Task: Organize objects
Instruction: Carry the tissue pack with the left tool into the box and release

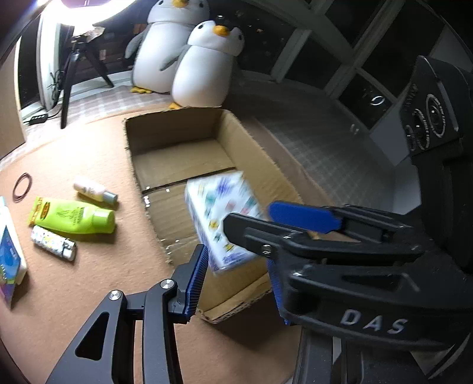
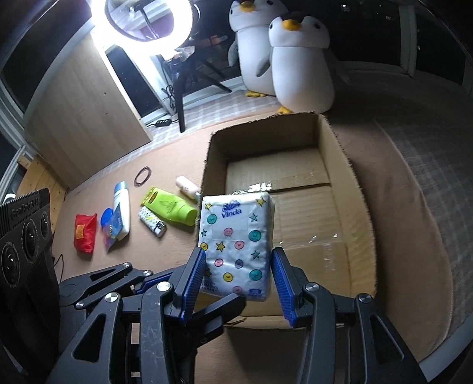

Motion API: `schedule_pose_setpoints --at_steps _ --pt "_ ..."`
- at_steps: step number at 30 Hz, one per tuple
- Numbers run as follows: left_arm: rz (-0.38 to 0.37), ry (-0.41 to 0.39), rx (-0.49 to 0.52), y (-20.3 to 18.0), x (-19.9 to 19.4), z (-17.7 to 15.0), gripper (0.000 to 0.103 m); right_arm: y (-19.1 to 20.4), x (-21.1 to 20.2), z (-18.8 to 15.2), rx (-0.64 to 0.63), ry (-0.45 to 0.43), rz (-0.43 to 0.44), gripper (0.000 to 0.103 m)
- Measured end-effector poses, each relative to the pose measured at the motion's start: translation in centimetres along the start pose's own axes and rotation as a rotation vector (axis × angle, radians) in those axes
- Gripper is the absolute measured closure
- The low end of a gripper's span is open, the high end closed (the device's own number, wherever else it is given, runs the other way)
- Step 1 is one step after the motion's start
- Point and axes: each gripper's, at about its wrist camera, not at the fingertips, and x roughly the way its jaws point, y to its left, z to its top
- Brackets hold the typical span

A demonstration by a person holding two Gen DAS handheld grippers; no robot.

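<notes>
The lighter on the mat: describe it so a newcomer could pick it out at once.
Start at the open brown cardboard box on the tan mat; a row of small items lies to its left. Nearest the box lies the lime-green plastic tube. The small white lighter with coloured dots lies just on the near side of that tube, and alone among its neighbours it has a shiny metal cap.

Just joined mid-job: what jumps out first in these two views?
The tissue pack, white with coloured buttons and stars, sits between the right gripper jaws, hanging over the near end of the open cardboard box. Two big plush penguins stand behind the box, next to a glaring ring light. Left of the box, small things lie on the tan mat, the lime green tube brightest among them.
</notes>
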Motion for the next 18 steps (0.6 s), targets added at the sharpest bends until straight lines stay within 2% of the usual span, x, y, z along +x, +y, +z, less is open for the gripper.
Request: schedule_pose_setpoints --at_steps 2,10,18 --pt "0.011 0.001 -0.006 0.3 -0.1 -0.1 0.058 -0.3 -0.1 0.0 0.006 0.002 -0.007 0.047" --pt "0.050 -0.021 -0.051 3.4 -2.4 -1.1 0.058 0.0 -0.3 -0.2 0.028 -0.004 0.002 0.047" --pt "0.121 -0.038 -0.137 8.7 -5.9 -3.1 0.058 2.5 -0.5 -0.9 -0.009 -0.020 -0.003 0.047"
